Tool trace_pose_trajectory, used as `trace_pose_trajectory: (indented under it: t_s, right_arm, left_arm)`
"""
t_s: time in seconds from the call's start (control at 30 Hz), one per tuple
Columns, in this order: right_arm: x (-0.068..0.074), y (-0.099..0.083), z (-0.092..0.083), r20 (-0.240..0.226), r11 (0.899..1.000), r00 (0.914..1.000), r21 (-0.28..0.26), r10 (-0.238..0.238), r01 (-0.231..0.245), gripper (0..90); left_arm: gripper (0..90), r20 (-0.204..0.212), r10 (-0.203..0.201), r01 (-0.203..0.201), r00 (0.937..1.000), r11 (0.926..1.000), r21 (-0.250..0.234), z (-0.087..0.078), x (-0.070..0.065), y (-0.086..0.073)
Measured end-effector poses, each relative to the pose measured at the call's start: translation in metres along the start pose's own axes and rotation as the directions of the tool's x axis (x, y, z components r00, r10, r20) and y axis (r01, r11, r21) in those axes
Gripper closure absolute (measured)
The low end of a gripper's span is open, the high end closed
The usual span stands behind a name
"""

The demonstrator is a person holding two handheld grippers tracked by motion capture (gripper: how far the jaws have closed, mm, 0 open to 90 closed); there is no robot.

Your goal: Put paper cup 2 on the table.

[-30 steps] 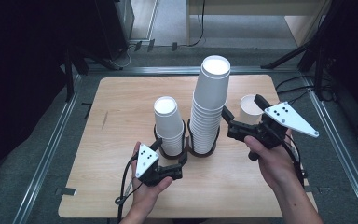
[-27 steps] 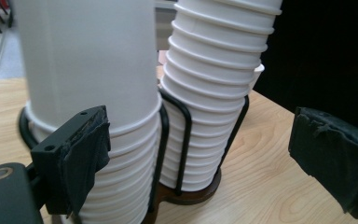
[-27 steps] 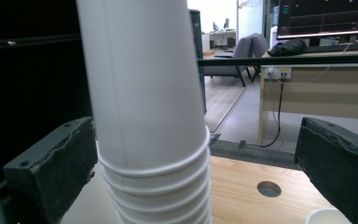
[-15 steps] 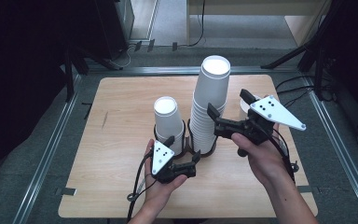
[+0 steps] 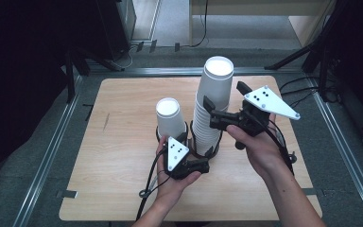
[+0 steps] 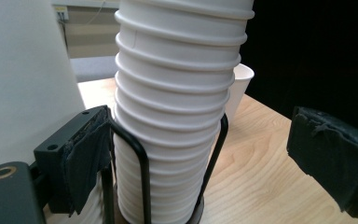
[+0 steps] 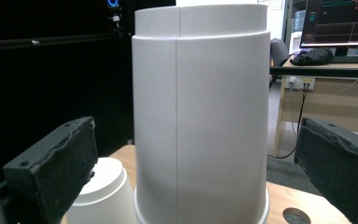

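- The tall stack of white paper cups (image 5: 212, 106), nested upside down, stood near the middle of the light wooden table (image 5: 123, 137), inside a black wire holder (image 5: 207, 152) whose uprights rose around its lower cups.
- In the left gripper view the tall stack (image 6: 177, 107) showed as many rolled rims layered 1 over another, with 2 thin black rods of the wire holder (image 6: 142, 163) running up its sides; the stack leaned slightly.
- The topmost cup (image 7: 200, 121) was smooth and plain white, with a fine vertical seam and a flat upturned base.
- A shorter stack of white paper cups (image 5: 170, 118) stood just beside the tall one, to its left in the high view.
- A single white cup (image 6: 239, 88) stood upright on the table behind the tall stack.
- The left gripper (image 5: 203, 165) sat low at the foot of the tall stack, its jaws apart; they had just been closing a little, with the holder's rod and the lower cups between the pads, the left pad (image 6: 86, 158) near the rod and the right pad well clear.
- The right gripper (image 5: 210, 113) was level with the upper cups, its jaws wide apart on either side of the top cup, neither pad pressing on it.
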State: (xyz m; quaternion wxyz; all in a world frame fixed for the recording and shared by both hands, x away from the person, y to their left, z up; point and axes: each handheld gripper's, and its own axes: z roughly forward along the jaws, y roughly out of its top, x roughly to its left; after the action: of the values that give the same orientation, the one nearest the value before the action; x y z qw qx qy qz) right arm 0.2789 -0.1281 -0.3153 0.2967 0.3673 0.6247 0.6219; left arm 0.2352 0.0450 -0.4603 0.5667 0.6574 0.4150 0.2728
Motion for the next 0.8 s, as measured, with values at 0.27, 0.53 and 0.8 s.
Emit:
trace_pose_trajectory:
  t_s: [0.27, 0.53, 0.8]
  right_arm:
    - [0.000, -0.002, 0.016, 0.017, 0.999, 0.9997, 0.027, -0.018, 0.017, 0.0]
    - [-0.003, -0.004, 0.025, 0.021, 0.999, 0.9998, 0.036, -0.007, 0.006, 0.0]
    - [-0.005, -0.004, 0.030, 0.027, 0.999, 0.9996, 0.041, 0.000, -0.001, 0.0]
  left_arm:
    - [6.5, -0.030, 0.011, -0.012, 0.9995, 0.9999, -0.011, 0.014, -0.007, 0.001]
    - [7.4, -0.072, 0.014, -0.016, 0.9973, 0.9994, -0.031, 0.021, -0.011, 0.002]
    - [7.4, -0.122, 0.009, -0.014, 0.9925, 0.9990, -0.043, 0.035, -0.016, 0.004]
